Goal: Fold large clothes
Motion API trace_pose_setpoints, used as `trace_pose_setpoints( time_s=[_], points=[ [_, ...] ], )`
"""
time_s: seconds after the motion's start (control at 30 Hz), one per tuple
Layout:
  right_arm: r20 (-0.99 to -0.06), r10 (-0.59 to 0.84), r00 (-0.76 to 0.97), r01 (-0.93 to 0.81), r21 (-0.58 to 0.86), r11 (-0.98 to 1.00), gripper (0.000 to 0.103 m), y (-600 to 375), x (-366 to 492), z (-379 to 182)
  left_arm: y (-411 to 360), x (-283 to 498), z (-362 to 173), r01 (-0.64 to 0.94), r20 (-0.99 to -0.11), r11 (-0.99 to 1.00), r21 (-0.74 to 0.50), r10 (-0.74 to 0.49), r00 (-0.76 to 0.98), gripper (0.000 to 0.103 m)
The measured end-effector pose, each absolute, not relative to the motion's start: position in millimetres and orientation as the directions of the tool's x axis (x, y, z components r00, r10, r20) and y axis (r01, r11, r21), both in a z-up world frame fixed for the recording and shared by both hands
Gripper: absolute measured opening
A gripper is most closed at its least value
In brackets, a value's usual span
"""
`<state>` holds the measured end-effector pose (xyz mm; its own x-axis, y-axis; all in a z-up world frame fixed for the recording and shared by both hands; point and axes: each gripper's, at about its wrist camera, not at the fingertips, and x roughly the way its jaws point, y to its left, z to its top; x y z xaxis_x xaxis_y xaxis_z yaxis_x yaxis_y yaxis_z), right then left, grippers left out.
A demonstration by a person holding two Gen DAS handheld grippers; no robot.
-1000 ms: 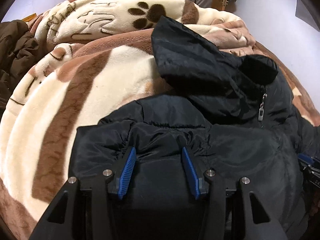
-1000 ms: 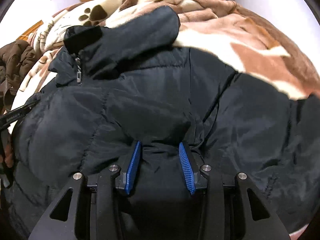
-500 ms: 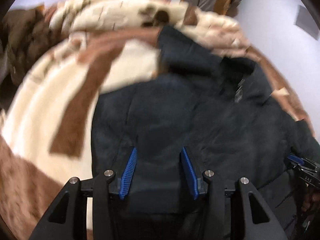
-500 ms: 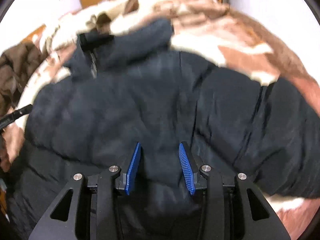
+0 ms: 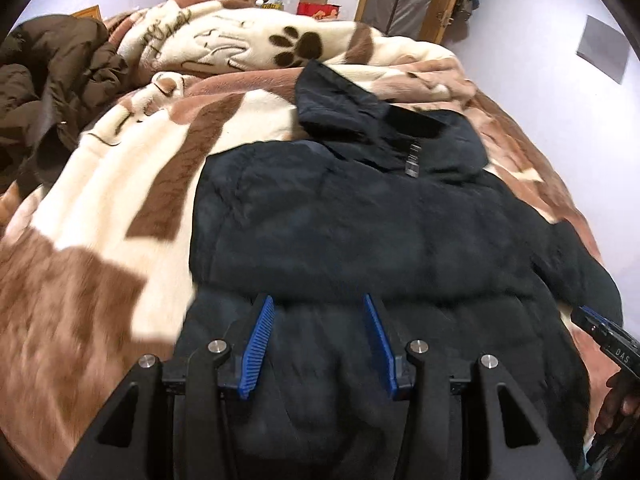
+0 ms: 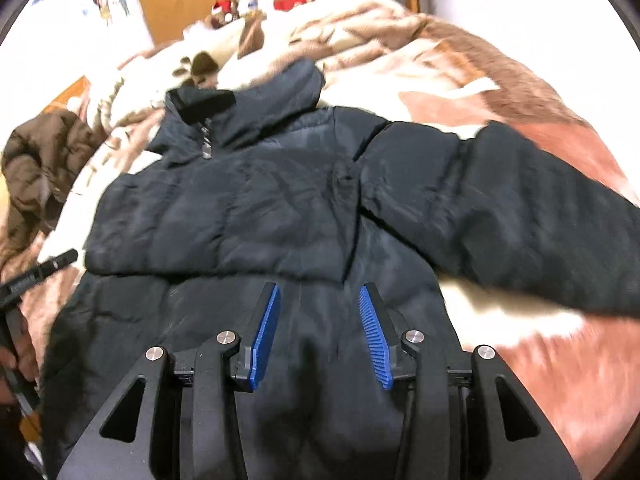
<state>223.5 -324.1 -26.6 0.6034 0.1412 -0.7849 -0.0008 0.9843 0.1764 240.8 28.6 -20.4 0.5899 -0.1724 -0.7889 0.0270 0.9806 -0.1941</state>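
Observation:
A black padded jacket [image 5: 360, 232] lies front up on the bed, its hood [image 5: 336, 100] at the far end and its zipper pull [image 5: 412, 160] below the collar. My left gripper [image 5: 317, 298] is shut on the jacket's near hem on the left side, with dark fabric filling the gap between its blue pads. My right gripper [image 6: 319, 287] is shut on the same hem of the jacket [image 6: 240, 208] further right. One sleeve [image 6: 520, 208] stretches out to the right. The other sleeve is hidden.
A cream and brown fleece blanket [image 5: 120, 200] with paw prints covers the bed. A brown padded coat [image 5: 48, 80] is heaped at the far left. Boxes [image 5: 316, 0] and wooden doors stand beyond the bed. A hand [image 5: 616, 404] shows at the right edge.
Both grippers drew back and up with the hem. The jacket went from bunched up to stretched long, while its hood stayed in place on the blanket.

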Motion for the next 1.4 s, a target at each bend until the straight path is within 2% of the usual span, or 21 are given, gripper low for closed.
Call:
trace_pose_setpoints(
  time_s=[0.3, 0.57, 0.7, 0.73, 0.8, 1.1, 1.4],
  points=[
    [-0.77, 0.18, 0.612, 0.032, 0.252, 0.967, 0.043, -339.1, 115.0, -4.2, -9.2, 135.7, 3.2, 0.082, -0.778, 0.97, -0.23, -0.234, 0.584, 0.05],
    [-0.768, 0.166, 0.618, 0.083, 0.275, 0.958, 0.043, -363.0, 82.6, 0.9, -28.6, 109.0, 11.1, 0.131, -0.776, 0.963, -0.234, -0.266, 0.571, 0.05],
    [-0.765, 0.157, 0.624, 0.128, 0.299, 0.946, 0.045, -381.5, 83.8, -2.2, -31.9, 114.3, 13.5, 0.138, -0.773, 0.966, -0.22, -0.259, 0.579, 0.05],
    [-0.767, 0.15, 0.624, 0.14, 0.299, 0.944, 0.051, -386.0, 86.2, -3.8, -32.3, 117.5, 13.5, 0.138, -0.772, 0.966, -0.218, -0.257, 0.581, 0.05],
    [-0.766, 0.141, 0.627, 0.159, 0.303, 0.94, 0.055, -395.7, 90.7, -6.8, -33.1, 124.2, 12.0, 0.134, -0.774, 0.969, -0.208, -0.247, 0.584, 0.053],
    [-0.795, 0.048, 0.605, 0.334, 0.308, 0.891, 0.056, -476.7, 137.2, -39.1, -38.6, 184.3, -3.9, 0.126, -0.787, 0.98, -0.157, -0.201, 0.583, 0.057],
    [-0.799, 0.012, 0.601, 0.534, 0.413, 0.738, 0.062, -581.7, 178.3, -83.9, -35.4, 232.2, -36.0, 0.094, -0.818, 0.988, -0.124, -0.156, 0.554, 0.057]
  ],
)
